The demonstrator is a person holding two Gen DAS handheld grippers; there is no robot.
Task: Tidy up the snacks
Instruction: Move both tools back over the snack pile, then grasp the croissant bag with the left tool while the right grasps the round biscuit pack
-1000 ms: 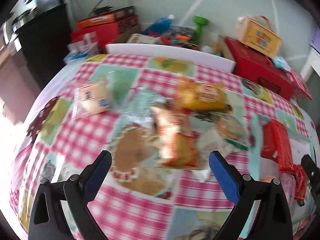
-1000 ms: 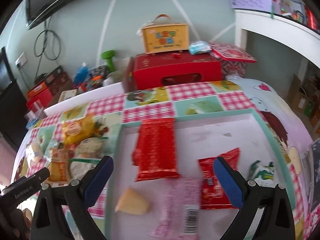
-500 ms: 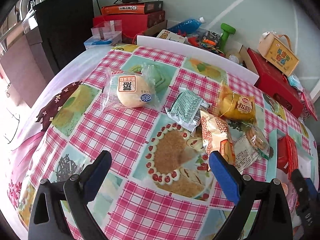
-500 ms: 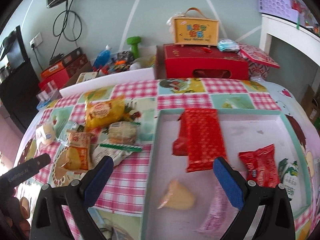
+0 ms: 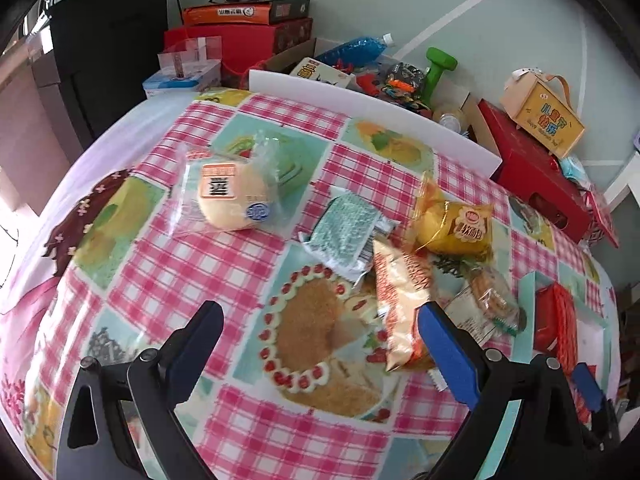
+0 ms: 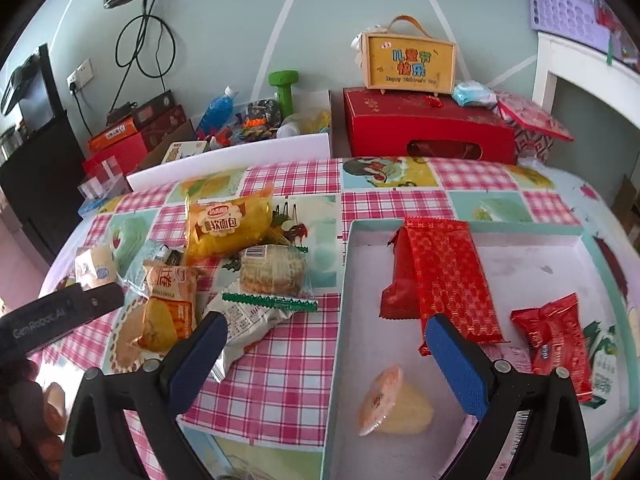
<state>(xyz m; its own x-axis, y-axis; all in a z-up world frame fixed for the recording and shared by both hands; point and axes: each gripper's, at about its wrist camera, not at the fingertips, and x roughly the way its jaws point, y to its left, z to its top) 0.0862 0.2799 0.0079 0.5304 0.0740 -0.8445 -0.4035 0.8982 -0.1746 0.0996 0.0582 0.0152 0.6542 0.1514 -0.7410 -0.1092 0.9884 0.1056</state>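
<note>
Loose snacks lie on the checked tablecloth: a bun in clear wrap (image 5: pixel 232 196), a teal packet (image 5: pixel 344 232), a yellow bread bag (image 5: pixel 456 224), an orange packet (image 5: pixel 402 300) and a biscuit pack (image 5: pixel 492 296). My left gripper (image 5: pixel 320 320) hangs open above the cloth, its right finger by the orange packet. My right gripper (image 6: pixel 326 328) is open over the left wall of the white tray (image 6: pixel 346 360). In the tray lie a long red packet (image 6: pixel 444 280), a small red packet (image 6: pixel 556 340) and a jelly cup (image 6: pixel 392 404). A white-green packet (image 6: pixel 256 316) lies by the right gripper's left finger.
Behind the table stand a red gift box (image 6: pixel 428 132), a yellow carry box (image 6: pixel 408 60), a green dumbbell (image 6: pixel 286 92) and stacked red and orange boxes (image 5: pixel 244 28). A white board (image 5: pixel 360 104) edges the table's far side. A dark cabinet (image 5: pixel 104 40) stands at left.
The left gripper has drawn back and swung left, so the bun and teal packet show in full. The right gripper shifted left from over the tray toward its left wall. Both stayed open.
</note>
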